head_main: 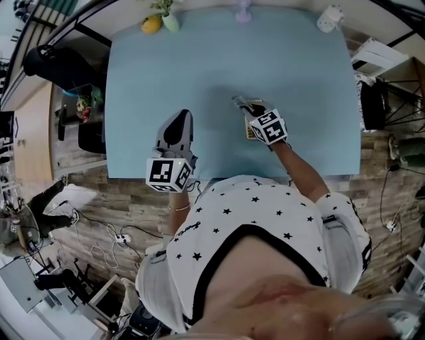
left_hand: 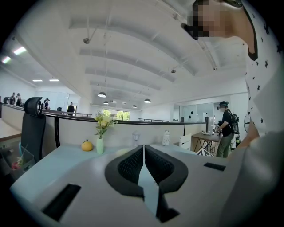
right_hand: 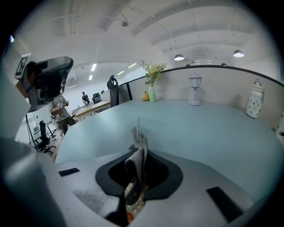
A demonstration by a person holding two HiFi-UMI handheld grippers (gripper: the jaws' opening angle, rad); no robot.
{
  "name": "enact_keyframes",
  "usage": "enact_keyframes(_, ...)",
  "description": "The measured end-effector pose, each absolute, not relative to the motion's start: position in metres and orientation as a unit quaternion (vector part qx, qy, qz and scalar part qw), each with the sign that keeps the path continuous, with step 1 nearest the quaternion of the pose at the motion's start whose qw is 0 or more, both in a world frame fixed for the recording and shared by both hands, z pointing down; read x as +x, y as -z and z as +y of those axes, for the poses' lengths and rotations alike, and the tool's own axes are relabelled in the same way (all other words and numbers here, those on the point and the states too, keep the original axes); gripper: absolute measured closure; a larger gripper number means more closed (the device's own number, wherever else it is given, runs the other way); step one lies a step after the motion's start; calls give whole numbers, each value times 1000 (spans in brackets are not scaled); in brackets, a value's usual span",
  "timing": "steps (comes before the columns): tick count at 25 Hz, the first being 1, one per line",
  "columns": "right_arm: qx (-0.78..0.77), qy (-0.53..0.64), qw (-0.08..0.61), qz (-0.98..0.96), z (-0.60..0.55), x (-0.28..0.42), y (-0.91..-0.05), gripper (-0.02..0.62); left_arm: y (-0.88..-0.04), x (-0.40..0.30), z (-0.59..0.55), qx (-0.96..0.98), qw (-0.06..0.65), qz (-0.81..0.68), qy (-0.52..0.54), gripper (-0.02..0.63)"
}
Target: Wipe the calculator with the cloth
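Observation:
My right gripper (head_main: 243, 106) is shut on a grey cloth (head_main: 238, 101) low over the pale blue table (head_main: 292, 80), right of the middle. In the right gripper view the cloth (right_hand: 138, 148) stands up crumpled between the jaws of that gripper (right_hand: 136, 166). Directly under the jaws a small part of the calculator (right_hand: 132, 199) shows, and a beige edge of the calculator (head_main: 250, 131) shows beside the marker cube. My left gripper (head_main: 180, 119) is held near the table's front edge, left of the calculator. In its own view the left gripper (left_hand: 143, 150) is shut with nothing in it.
Along the table's far edge stand a yellow fruit (head_main: 151, 24), a vase of flowers (head_main: 170, 18), a small lamp (head_main: 244, 10) and a white bottle (head_main: 330, 18). A black chair (head_main: 40, 60) is at the left, beyond the table.

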State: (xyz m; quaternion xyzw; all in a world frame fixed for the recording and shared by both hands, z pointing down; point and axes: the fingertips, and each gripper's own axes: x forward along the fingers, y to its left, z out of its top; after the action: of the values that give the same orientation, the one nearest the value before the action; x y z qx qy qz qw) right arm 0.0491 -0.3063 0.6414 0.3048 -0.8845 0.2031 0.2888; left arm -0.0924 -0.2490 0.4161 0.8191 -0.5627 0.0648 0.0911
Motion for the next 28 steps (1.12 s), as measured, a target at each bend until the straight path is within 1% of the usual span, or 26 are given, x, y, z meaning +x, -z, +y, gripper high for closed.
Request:
enact_keyframes(16, 410, -262, 251, -837, -316, 128, -644, 557, -413, -63, -255, 847, 85, -520, -70, 571)
enact_keyframes(24, 417, -275, 249, -830, -310, 137, -650, 557, -413, -60, -252, 848, 84, -519, -68, 571)
enact_keyframes(28, 417, -278, 234, -833, -314, 132, -640, 557, -413, -66, -250, 845, 85, -524, -68, 571)
